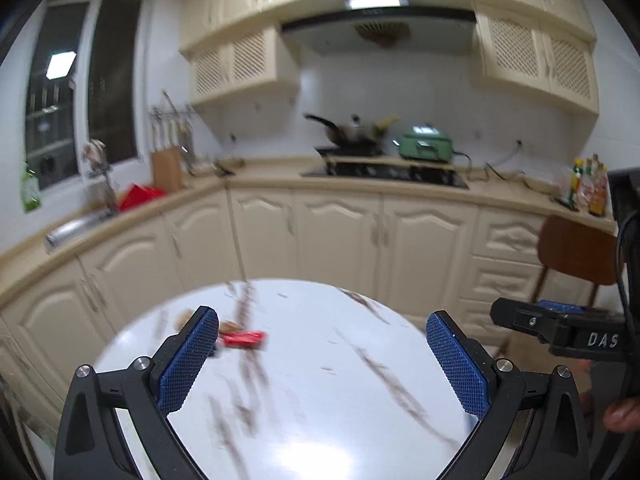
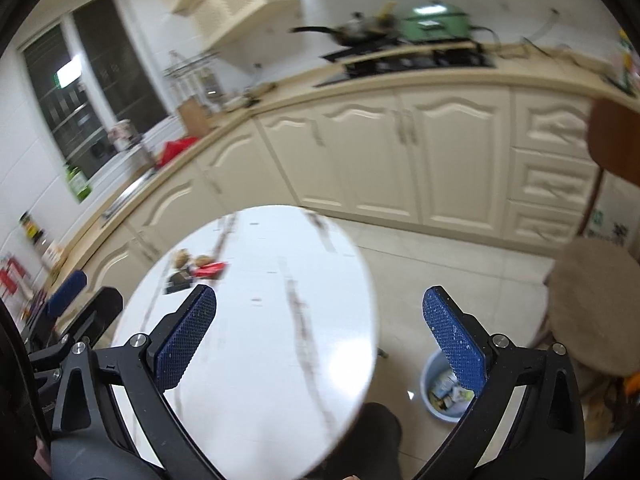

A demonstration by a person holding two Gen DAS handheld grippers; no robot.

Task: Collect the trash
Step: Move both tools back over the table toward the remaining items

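Our left gripper [image 1: 322, 334] and right gripper [image 2: 319, 312] hang spread and empty over the round table [image 1: 320, 420], whose far left side holds a red wrapper [image 1: 244, 338], likely light and crinkly, best pinched across its flat middle.

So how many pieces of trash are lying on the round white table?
About 4, clustered at its far left: a red wrapper, two brown crumpled scraps beside it, and a dark flat packet nearer. Blur may hide more.
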